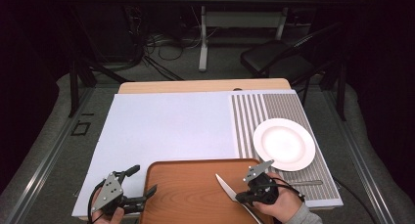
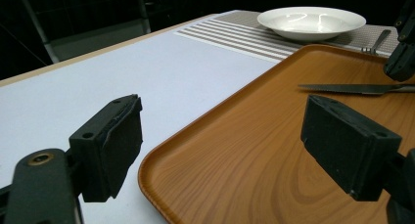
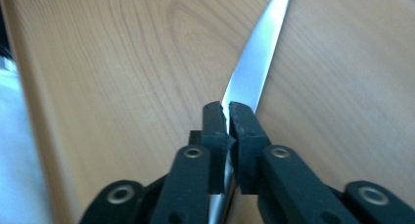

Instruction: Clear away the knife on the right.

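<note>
My right gripper (image 1: 244,197) is pinching the knife (image 1: 226,186) at the base of its blade, the two pads pressed on the flat sides so the edge cannot twist out; in the right gripper view the blade (image 3: 254,53) runs straight ahead of me over the tray (image 3: 122,62), seemingly lifted a little above the wood, though I cannot tell for sure. Holding it by the flats this way keeps the tip pointing away from my hand and leaves the handle trailing behind the gripper. My left gripper (image 1: 142,185) is spread wide and holds nothing; its pads straddle the near left edge of the tray (image 2: 254,150), one over the white sheet (image 2: 98,72) and one over the wood, which I judge is a stance for steadying the tray while the knife comes off it. Ahead and to the right of my right gripper lies the striped mat (image 1: 274,111) with the plate (image 1: 284,144) on it, and just to the right of that gripper a fork (image 1: 308,183) rests on the mat's near edge, so I judge the knife belongs beside the plate too. I count one knife, one fork, one plate, one tray, one mat on this surface.
</note>
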`<state>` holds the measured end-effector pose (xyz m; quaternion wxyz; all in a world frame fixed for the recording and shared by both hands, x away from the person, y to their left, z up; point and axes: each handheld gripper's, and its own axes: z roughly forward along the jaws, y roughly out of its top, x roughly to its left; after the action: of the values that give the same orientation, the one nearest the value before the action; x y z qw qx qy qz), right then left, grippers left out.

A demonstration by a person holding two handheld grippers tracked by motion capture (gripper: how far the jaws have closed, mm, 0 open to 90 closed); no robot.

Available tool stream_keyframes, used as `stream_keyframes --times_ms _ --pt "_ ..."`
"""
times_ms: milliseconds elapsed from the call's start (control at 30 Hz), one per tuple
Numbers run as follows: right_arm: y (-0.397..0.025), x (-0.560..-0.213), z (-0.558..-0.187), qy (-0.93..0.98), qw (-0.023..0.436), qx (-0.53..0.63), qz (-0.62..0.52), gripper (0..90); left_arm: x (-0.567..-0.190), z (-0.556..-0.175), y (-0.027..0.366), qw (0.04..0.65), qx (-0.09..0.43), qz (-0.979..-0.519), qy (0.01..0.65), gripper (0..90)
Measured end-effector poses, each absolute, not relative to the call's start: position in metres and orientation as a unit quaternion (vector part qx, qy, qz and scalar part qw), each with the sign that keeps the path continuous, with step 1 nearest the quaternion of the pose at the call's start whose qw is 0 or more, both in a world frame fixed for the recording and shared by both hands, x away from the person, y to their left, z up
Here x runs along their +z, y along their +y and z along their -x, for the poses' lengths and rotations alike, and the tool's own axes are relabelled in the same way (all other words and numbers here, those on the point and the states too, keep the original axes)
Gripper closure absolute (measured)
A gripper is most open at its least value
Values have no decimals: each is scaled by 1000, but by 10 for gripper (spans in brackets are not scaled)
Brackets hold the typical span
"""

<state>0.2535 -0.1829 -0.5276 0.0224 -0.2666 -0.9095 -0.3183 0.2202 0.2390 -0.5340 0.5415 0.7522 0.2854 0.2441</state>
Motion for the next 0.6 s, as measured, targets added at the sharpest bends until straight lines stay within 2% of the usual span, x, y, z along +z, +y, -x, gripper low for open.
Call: stream_keyframes --times_ms 333,600 --pt "-172 -535 -245 -928 21 -301 220 900 -534 -220 239 541 245 -752 285 160" --pt "-177 -538 -250 -925 34 -297 233 900 -534 -220 240 541 245 -751 287 160"
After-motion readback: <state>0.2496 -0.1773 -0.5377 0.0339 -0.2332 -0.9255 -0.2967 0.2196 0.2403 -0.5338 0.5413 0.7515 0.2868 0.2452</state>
